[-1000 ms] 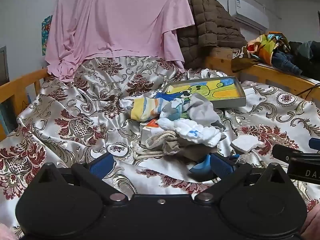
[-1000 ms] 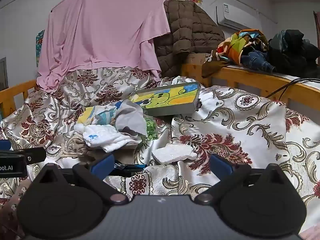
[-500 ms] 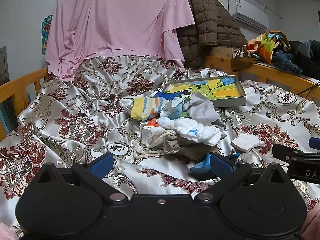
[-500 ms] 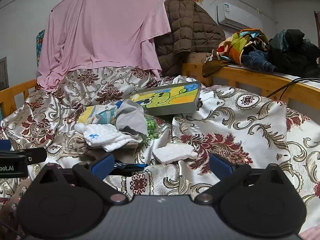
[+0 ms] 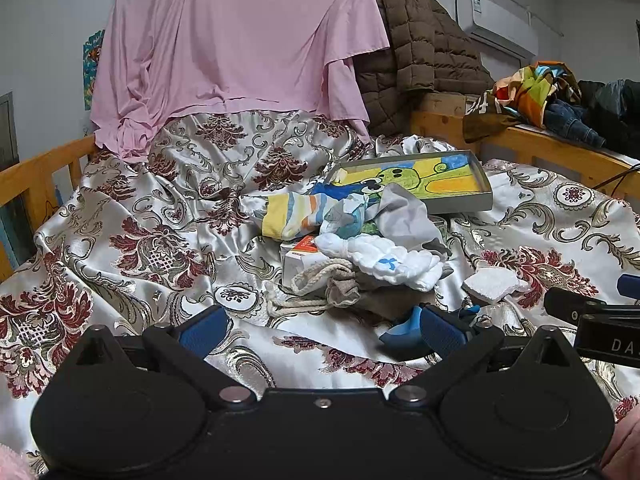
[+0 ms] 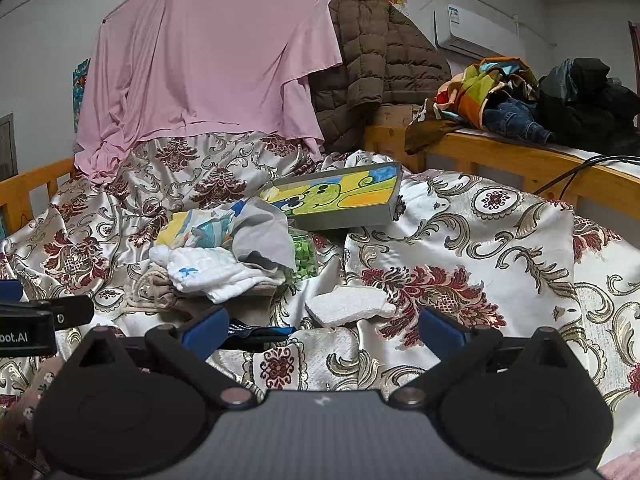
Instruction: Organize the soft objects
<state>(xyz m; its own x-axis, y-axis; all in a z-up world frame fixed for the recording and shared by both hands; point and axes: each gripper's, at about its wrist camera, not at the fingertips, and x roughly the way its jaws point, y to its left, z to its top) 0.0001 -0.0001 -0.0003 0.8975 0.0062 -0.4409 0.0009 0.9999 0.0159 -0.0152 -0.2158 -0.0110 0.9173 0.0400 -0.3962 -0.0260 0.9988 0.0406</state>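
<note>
A heap of soft things lies mid-bed: a white cloth with a blue mark (image 5: 384, 264) (image 6: 216, 270), a grey garment (image 5: 404, 216) (image 6: 264, 232), a striped yellow and blue cloth (image 5: 296, 216) (image 6: 192, 228) and a beige drawstring bag (image 5: 340, 288) (image 6: 156, 292). A white foam piece (image 5: 494, 283) (image 6: 348, 304) lies to their right. My left gripper (image 5: 320, 326) is open and empty, just in front of the heap. My right gripper (image 6: 320, 326) is open and empty, in front of the foam piece.
A grey tray with a cartoon picture (image 5: 424, 180) (image 6: 340, 200) lies behind the heap. A small white and orange box (image 5: 300, 256) and a green-filled container (image 6: 305, 256) sit in the heap. Wooden rails (image 6: 520, 160) edge the bed; a pink sheet (image 5: 240, 48) hangs behind.
Both views have shifted very slightly; the grippers stay open and nothing on the bed has moved.
</note>
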